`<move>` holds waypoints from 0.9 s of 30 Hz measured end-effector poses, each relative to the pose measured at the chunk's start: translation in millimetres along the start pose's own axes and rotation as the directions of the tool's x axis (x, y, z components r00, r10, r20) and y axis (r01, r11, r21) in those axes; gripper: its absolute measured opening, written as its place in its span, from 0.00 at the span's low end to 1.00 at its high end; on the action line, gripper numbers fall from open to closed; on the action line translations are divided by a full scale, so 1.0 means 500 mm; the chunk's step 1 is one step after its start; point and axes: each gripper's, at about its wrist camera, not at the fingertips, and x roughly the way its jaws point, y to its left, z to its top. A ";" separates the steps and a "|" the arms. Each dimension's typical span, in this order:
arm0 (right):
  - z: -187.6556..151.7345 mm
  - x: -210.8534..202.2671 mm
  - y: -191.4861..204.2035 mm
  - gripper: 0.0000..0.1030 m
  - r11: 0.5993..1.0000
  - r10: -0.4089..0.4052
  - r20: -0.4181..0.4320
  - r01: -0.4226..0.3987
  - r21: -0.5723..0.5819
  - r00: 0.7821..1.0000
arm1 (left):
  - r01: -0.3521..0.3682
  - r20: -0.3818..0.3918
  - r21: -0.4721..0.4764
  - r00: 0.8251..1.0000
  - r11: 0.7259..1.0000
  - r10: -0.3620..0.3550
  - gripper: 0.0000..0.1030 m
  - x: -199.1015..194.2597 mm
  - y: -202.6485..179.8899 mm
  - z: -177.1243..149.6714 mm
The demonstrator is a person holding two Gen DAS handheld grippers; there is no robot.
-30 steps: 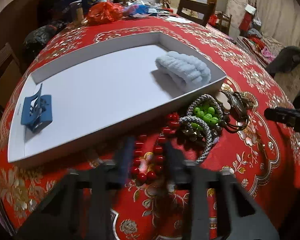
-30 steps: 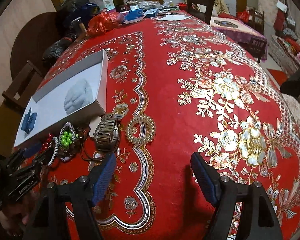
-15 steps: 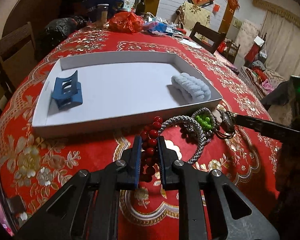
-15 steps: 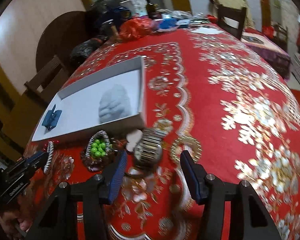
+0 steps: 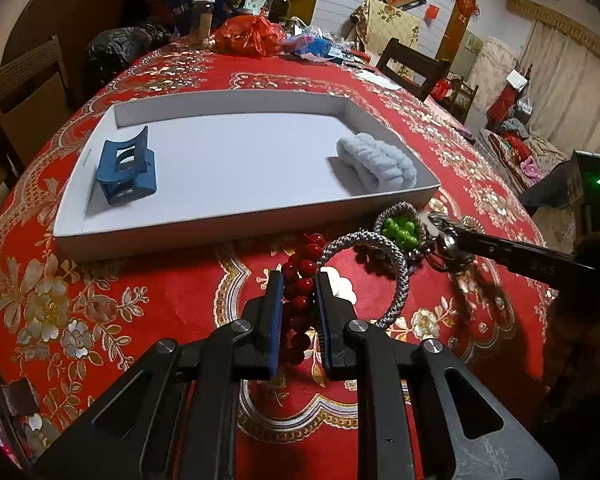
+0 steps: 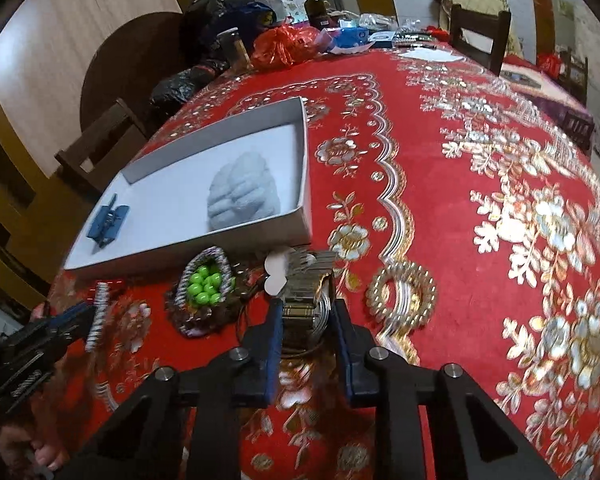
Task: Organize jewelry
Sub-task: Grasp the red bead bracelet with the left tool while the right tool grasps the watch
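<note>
My left tongs (image 5: 298, 280) are pinched on the red beads (image 5: 300, 276), a strand lying on the cloth just in front of the white tray (image 5: 236, 228). Pads are on either side of the string, beads bunched between them. I'd judge these round, glossy beads to be slippery and the strand to be limp, so it will dangle and swing once it comes up; gripping across two or three beads beats gripping a single one.

My right tongs (image 6: 306, 312) are closed on the metal watch (image 6: 306, 300), pads against the sides of its band, near the tray's corner. That one looks heavier and stiffer, with hard links that could skate on the pads, so a hold across the band near the case seems safest.

A grey braided ring (image 5: 380, 264) touches the beads and may drag along with them. The green beads (image 6: 206, 284) sit in their own braided loop between my two grips. In the tray lie a blue clip (image 5: 126, 172) and a pale scrunchie (image 5: 374, 166), well apart. A gold bangle (image 6: 402, 294) waits just beside the watch.
</note>
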 end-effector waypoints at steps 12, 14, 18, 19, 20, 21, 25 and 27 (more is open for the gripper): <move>-0.011 -0.016 0.006 0.22 1.000 -0.020 0.010 0.020 -0.001 1.000 | 0.049 -0.015 -0.002 0.999 0.999 -0.049 0.14 0.009 0.004 -0.006; -0.012 -0.011 0.008 0.22 1.000 -0.029 0.002 0.029 -0.008 1.000 | 0.052 -0.021 -0.004 0.998 0.999 -0.052 0.14 0.012 0.007 -0.008; -0.012 -0.013 0.009 0.22 0.999 -0.036 0.004 0.036 -0.009 0.999 | 0.074 -0.036 -0.024 0.997 0.997 -0.075 0.14 0.018 0.013 -0.014; -0.012 -0.013 0.009 0.22 0.999 -0.039 0.006 0.039 -0.010 0.999 | 0.076 -0.037 -0.027 0.996 0.997 -0.077 0.14 0.020 0.014 -0.014; -0.012 -0.016 0.008 0.22 0.999 -0.039 0.012 0.039 -0.008 0.999 | 0.076 -0.037 -0.027 0.996 0.997 -0.077 0.14 0.020 0.014 -0.015; -0.011 -0.018 0.007 0.22 0.999 -0.034 0.016 0.034 -0.005 0.999 | 0.079 -0.037 -0.024 0.996 0.997 -0.080 0.14 0.021 0.013 -0.015; -0.012 -0.013 0.006 0.22 0.999 -0.037 0.005 0.037 -0.005 0.999 | 0.098 -0.053 -0.028 0.994 0.995 -0.100 0.14 0.028 0.014 -0.018; -0.012 -0.012 0.005 0.22 0.999 -0.036 -0.001 0.036 0.000 0.999 | 0.096 -0.056 -0.024 0.994 0.995 -0.098 0.14 0.031 0.014 -0.020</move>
